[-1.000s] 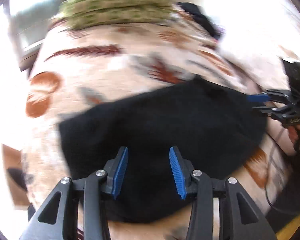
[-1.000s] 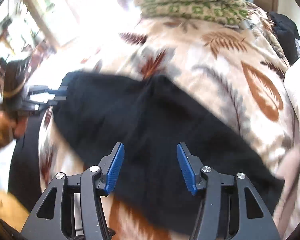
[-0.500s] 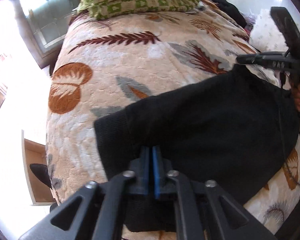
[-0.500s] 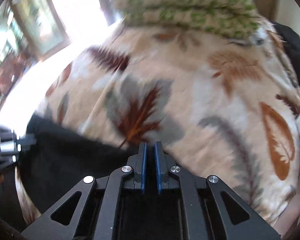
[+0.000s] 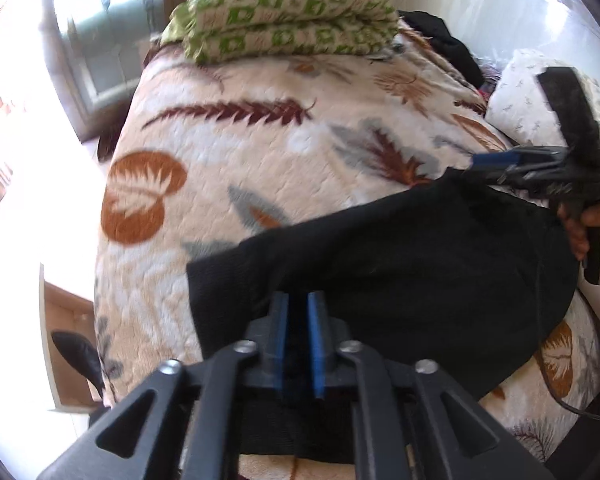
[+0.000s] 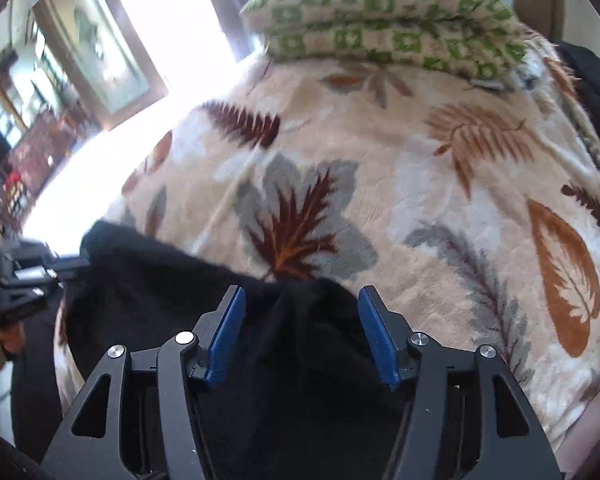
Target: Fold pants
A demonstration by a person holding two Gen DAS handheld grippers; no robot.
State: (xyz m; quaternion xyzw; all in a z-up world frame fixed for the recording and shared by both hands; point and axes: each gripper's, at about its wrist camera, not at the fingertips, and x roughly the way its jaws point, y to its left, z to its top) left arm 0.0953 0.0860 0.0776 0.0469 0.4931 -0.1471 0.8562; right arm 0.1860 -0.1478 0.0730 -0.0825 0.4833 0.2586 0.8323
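The black knit pants point(image 5: 400, 264) lie folded in a broad, soft slab across the near part of a plush cream bedspread printed with rust, maroon and grey leaves point(image 5: 236, 148). Their far edge runs as a slanting line across the bed, and their ribbed left end stops short of the bed's left side, where a strip of bare quilted spread is left before the drop to the bright floor. Beyond the pants the spread lies open and flat as far as a folded green-and-cream patterned blanket point(image 5: 288, 20) stacked at the far end. The left gripper point(image 5: 298, 320) points down at the near left part of the pants; its blue ribbed pads stand a narrow gap apart and its jaws are opening, with dark cloth seen in the gap but not pressed. The right gripper point(image 6: 300, 332) sits over the far right corner of the pants, where the cloth rises in a small peak between its widely parted pads; its jaws are opening too, and the pads stand clear of the fabric.
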